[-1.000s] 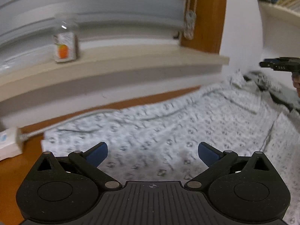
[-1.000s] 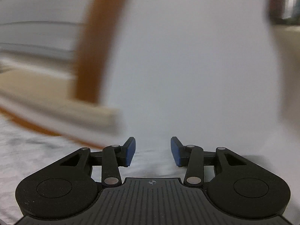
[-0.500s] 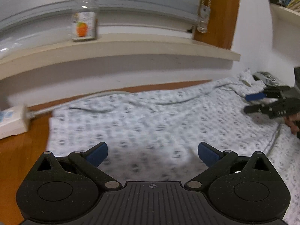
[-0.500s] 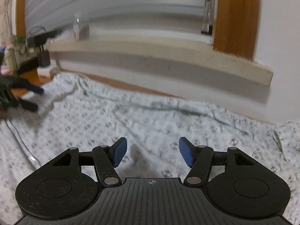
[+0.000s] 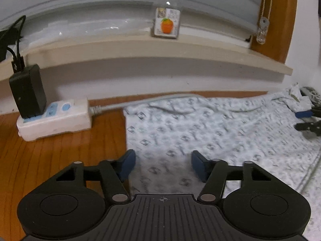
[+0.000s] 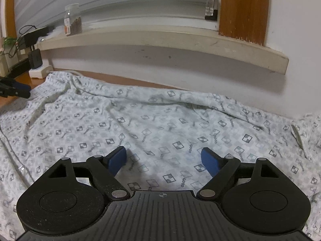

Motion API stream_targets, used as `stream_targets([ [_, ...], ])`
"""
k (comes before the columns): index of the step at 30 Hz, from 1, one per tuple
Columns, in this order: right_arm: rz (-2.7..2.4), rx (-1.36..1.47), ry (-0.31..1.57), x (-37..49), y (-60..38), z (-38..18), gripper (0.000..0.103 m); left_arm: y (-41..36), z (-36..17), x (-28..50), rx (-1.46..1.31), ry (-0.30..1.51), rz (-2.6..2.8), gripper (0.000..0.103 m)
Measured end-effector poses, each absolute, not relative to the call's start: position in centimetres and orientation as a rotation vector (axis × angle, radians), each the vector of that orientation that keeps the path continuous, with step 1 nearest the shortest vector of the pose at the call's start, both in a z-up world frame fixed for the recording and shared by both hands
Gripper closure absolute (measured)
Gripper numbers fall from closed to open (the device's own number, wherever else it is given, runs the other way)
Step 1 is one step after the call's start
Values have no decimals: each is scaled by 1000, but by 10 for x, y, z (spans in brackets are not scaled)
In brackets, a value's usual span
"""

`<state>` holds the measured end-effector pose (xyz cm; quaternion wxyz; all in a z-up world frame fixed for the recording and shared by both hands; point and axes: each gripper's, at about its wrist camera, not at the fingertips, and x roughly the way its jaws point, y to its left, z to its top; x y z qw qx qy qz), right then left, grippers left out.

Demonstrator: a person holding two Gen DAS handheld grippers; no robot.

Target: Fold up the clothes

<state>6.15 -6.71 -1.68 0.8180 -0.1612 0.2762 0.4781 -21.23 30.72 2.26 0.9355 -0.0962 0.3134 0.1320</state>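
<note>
Your left tongs (image 5: 163, 165) point downward over the left edge of the white garment with a grey checked-square print (image 5: 220, 132), which lies spread flat on the brown wooden worktop (image 5: 50, 154). Their blue pads (image 5: 126, 163) are closing, with cloth lying under the gap between them; no pad presses on it. Your right tongs (image 6: 163, 160) point downward over the middle of the same garment (image 6: 140, 124); their jaws are opening, and nothing is pinched between them.

Against the earlier left-wrist frames, your left tongs have travelled towards the garment's left edge: the white power strip (image 5: 54, 120) with its black adapter (image 5: 27, 93) now sits fully in view, and the jaws stand narrower. The right-wrist view has dropped from blank wall to the cloth, and its jaws stand wider.

Count: one garment; two tongs, each also visible at the frame edge of the other's camera; one clear glass jar with an orange-fruit label (image 5: 167, 23) on the cream window sill (image 5: 160, 48); one power strip; one adapter plugged into it.
</note>
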Motion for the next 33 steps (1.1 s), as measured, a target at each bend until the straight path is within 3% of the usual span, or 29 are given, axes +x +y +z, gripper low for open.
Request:
stream_targets([
  [2, 1018, -345, 588, 61, -67, -17, 22, 310, 22, -213, -198, 637, 269, 60],
  [3, 1017, -345, 587, 61, -67, -17, 22, 311, 22, -213, -198, 635, 269, 75],
  [5, 1016, -345, 588, 62, -67, -17, 22, 310, 22, -215, -166, 635, 279, 94],
  [7, 1016, -345, 588, 62, -67, -17, 22, 307, 21, -218, -138, 631, 281, 101],
  [15, 1017, -345, 586, 63, -67, -18, 22, 319, 28, -244, -152, 605, 304, 101],
  [17, 1018, -346, 585, 63, -67, -18, 22, 318, 31, -243, -158, 600, 319, 96],
  [19, 1015, -351, 578, 62, -67, -17, 21, 313, 34, -237, -159, 595, 338, 82],
  [21, 1013, -352, 571, 62, -67, -17, 22, 303, 39, -230, -153, 576, 320, 43],
  [23, 1013, -328, 537, 63, -72, -11, 25, 290, 43, -219, -134, 552, 275, 32],
  [25, 984, -341, 489, 70, -73, 2, 36, 273, 47, -206, -115, 543, 217, 30],
  [29, 910, -385, 469, 102, -62, 21, 37, 246, 46, -183, -67, 548, 134, 27],
  [33, 879, -460, 649, 141, -42, 6, 36, 227, 32, -169, 24, 605, 121, 26],
])
